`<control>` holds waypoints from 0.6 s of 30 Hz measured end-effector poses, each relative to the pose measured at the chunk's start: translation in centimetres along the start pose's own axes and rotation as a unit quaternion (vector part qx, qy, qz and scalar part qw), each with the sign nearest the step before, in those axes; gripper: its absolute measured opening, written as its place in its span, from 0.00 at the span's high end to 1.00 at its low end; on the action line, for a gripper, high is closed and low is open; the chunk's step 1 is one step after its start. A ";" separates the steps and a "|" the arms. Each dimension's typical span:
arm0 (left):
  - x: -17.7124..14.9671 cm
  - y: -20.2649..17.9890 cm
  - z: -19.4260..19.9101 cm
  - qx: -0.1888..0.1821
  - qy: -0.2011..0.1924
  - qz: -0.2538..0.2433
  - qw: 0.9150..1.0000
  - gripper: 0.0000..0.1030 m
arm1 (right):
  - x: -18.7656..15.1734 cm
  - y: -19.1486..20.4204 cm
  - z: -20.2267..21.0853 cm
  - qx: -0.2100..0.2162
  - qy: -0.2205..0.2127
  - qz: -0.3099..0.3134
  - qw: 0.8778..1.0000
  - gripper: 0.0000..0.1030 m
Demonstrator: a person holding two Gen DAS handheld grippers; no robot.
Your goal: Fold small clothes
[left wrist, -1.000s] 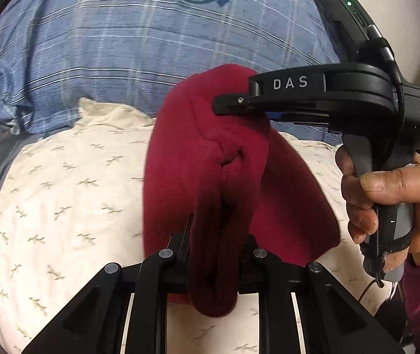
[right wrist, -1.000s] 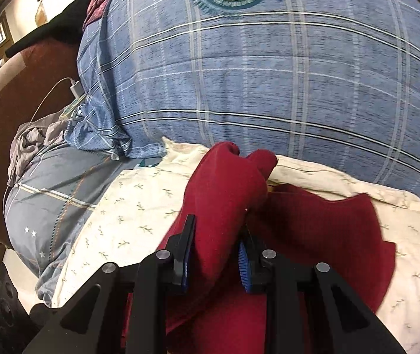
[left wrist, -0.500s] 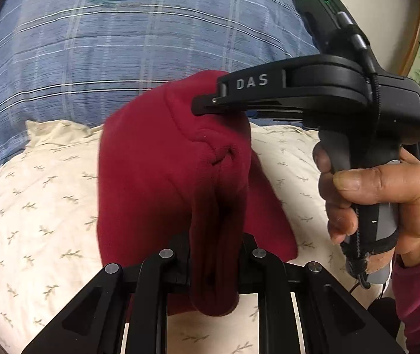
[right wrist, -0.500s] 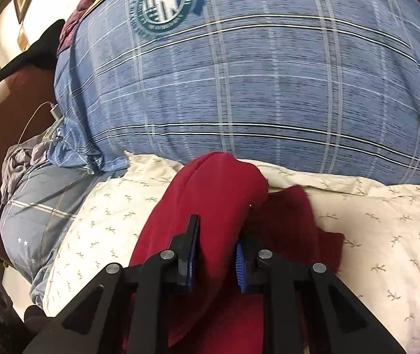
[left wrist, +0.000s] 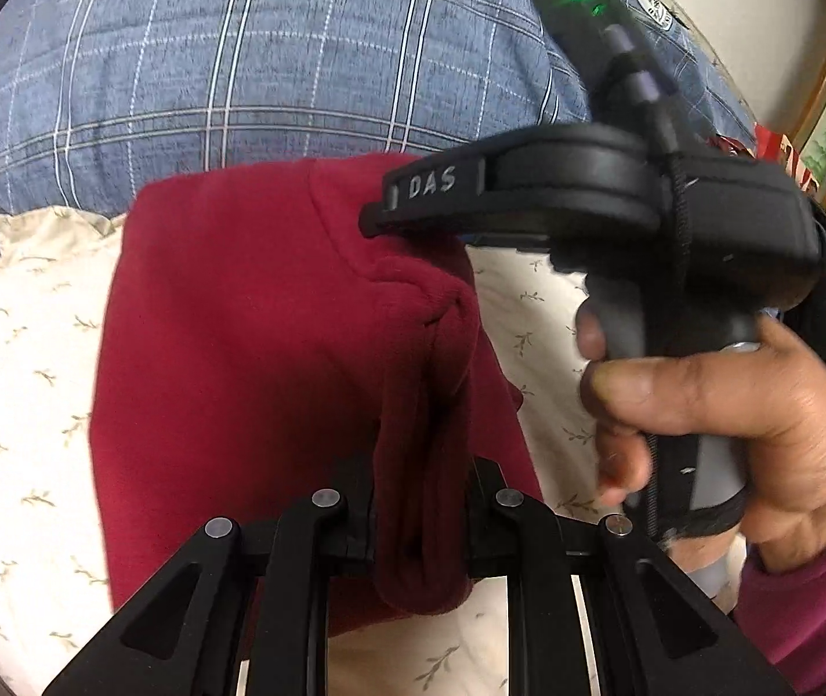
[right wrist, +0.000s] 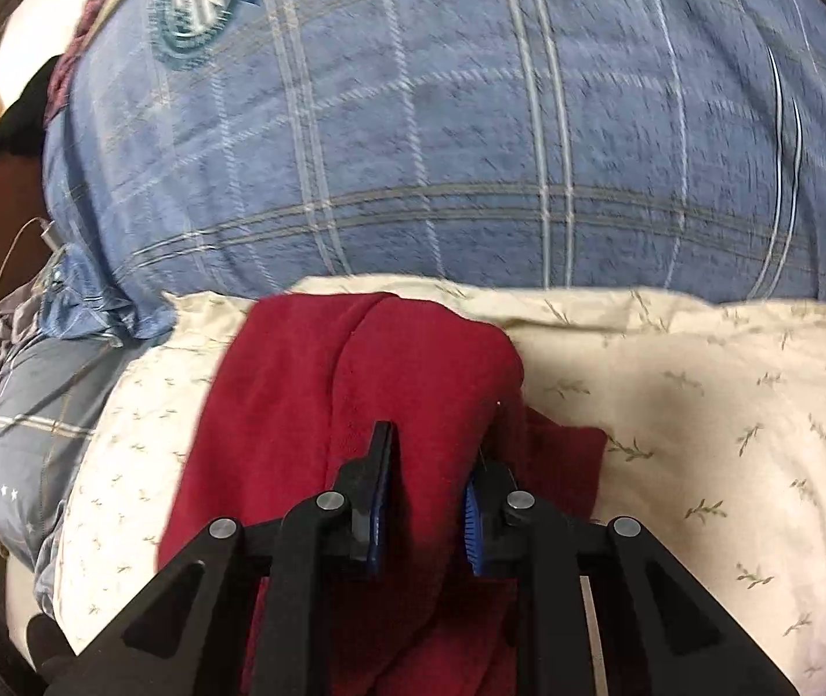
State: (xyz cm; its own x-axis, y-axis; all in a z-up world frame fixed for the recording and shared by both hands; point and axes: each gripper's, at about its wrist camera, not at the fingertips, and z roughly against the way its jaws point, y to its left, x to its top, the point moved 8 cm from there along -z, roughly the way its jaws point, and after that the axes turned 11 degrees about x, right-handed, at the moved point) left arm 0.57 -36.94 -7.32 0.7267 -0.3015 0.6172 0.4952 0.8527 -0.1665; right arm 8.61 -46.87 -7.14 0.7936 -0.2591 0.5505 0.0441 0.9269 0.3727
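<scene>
Red garment (left wrist: 250, 359): soft, light fleece, limp; draped over the cream pillow (right wrist: 703, 406), toward its far edge by the blue plaid pillow (right wrist: 442, 133)
Left claw (left wrist: 419, 510): pinching a bunched fold
Right claw (right wrist: 427, 487): pinching another fold
Hold: edges, corners; bunches slip

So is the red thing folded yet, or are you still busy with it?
Still busy. Done: the red cloth is doubled over, one layer draped over the other on the cream pillow. In hand: the left claw and right claw each pinch a bunched edge of it. Left: lay it flat, let go, and smooth it. No finished pile shows anywhere.
</scene>
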 end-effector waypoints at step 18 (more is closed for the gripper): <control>-3.2 8.8 6.4 0.022 -0.029 -0.008 0.999 0.40 | -8.0 8.3 9.3 0.094 -0.015 0.037 0.995 0.38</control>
State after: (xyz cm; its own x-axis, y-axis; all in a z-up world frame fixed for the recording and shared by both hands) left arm -0.46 -25.70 -5.87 0.6895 -0.2916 0.6629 0.4847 0.8660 -0.1232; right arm -3.03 -39.60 -1.49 0.7716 -0.2034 0.6028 -0.1295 0.8775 0.4618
